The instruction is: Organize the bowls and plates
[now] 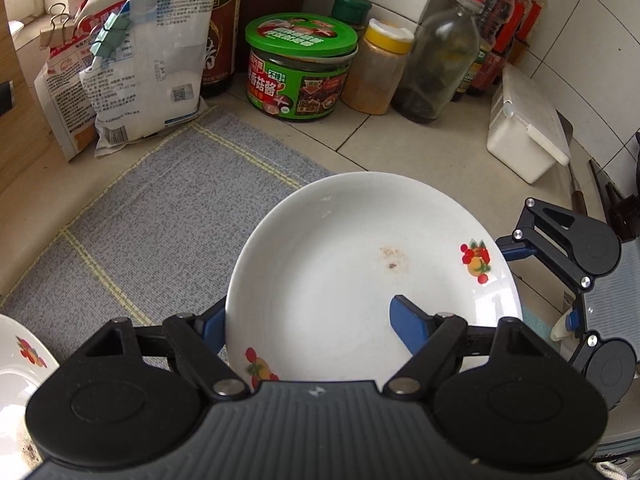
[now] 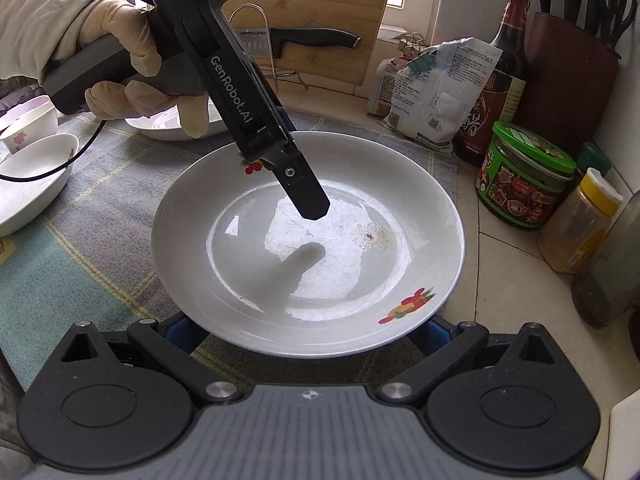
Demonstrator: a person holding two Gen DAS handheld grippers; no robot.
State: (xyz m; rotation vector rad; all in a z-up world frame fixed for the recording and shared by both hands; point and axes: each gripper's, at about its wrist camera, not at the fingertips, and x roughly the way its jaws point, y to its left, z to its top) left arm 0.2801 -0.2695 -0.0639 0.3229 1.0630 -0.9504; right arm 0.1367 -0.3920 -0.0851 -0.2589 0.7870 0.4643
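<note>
A white plate [image 1: 352,264] with fruit decals and a small brown stain is held over a grey checked mat [image 1: 160,216]. My left gripper [image 1: 308,324] straddles its near rim, one blue finger [image 1: 408,322] over the inside and the other under the rim; whether it clamps the rim I cannot tell. In the right wrist view the same plate [image 2: 380,216] fills the middle, and the left gripper's finger [image 2: 304,188] reaches over it. My right gripper [image 2: 308,330] is open, its blue fingers under the plate's near edge. More white bowls [image 2: 28,176] sit at the left.
A green-lidded jar [image 1: 300,68], a spice jar [image 1: 380,68], bottles [image 1: 440,56], flour bags [image 1: 132,60] and a white box [image 1: 524,132] stand along the tiled wall. A knife block [image 2: 568,64] and cutting board [image 2: 320,20] stand behind. Another decorated bowl's rim [image 1: 20,360] shows at left.
</note>
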